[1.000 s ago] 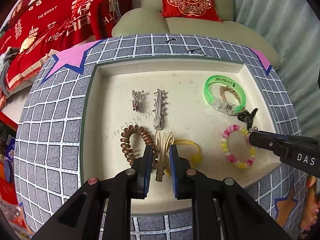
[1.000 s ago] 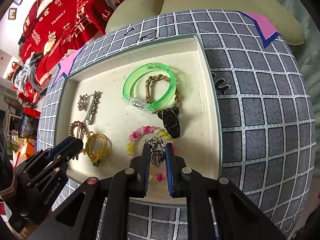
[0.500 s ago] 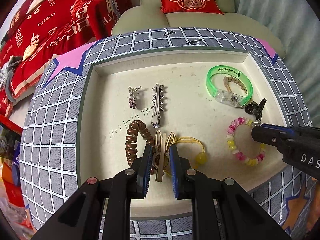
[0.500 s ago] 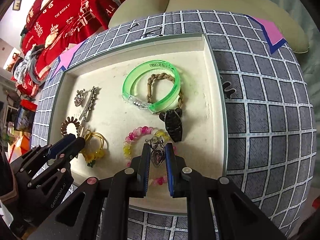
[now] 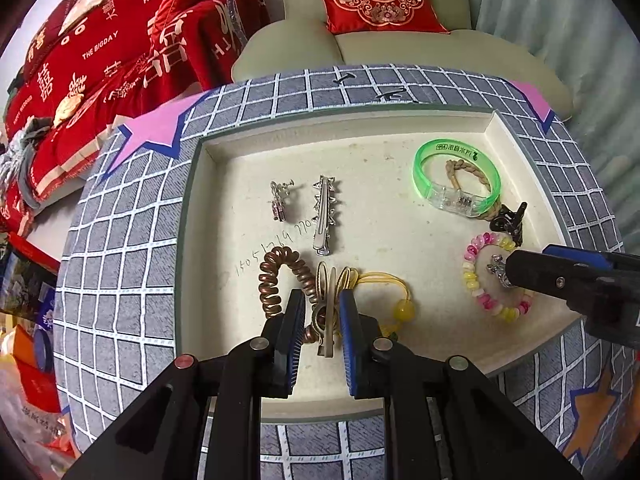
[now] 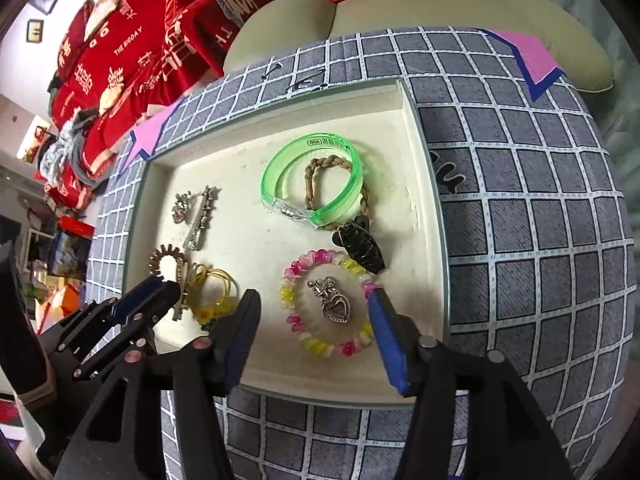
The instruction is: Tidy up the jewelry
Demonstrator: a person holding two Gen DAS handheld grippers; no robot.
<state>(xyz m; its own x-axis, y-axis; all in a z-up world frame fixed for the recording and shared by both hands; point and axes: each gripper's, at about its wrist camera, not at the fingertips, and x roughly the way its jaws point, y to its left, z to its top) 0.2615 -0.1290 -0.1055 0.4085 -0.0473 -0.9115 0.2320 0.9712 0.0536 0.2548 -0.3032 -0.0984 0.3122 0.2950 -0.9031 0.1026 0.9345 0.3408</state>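
A cream tray [image 5: 248, 184] holds the jewelry. My left gripper [image 5: 320, 312] is shut on a beige hair clip [image 5: 329, 312] at the tray's front, beside a brown coil hair tie [image 5: 280, 276] and a yellow elastic with a bead [image 5: 402, 312]. My right gripper [image 6: 314, 316] is open wide over the pink and yellow bead bracelet [image 6: 292, 280]. A silver heart pendant [image 6: 336, 308] lies free inside the bracelet, between the jaws. The right gripper also shows in the left wrist view [image 5: 520, 272].
A green bangle [image 6: 316, 168] with a braided tie [image 6: 320, 164] inside it lies at the tray's back right, a black claw clip [image 6: 362, 250] in front of it. A silver barrette [image 5: 326, 216] and small silver charm [image 5: 280, 202] lie mid-tray. Grey grid cloth [image 6: 520, 200] surrounds the tray.
My right gripper has opened and let go of the heart pendant, which now lies inside the bead bracelet. My left gripper stays shut on the beige clip.
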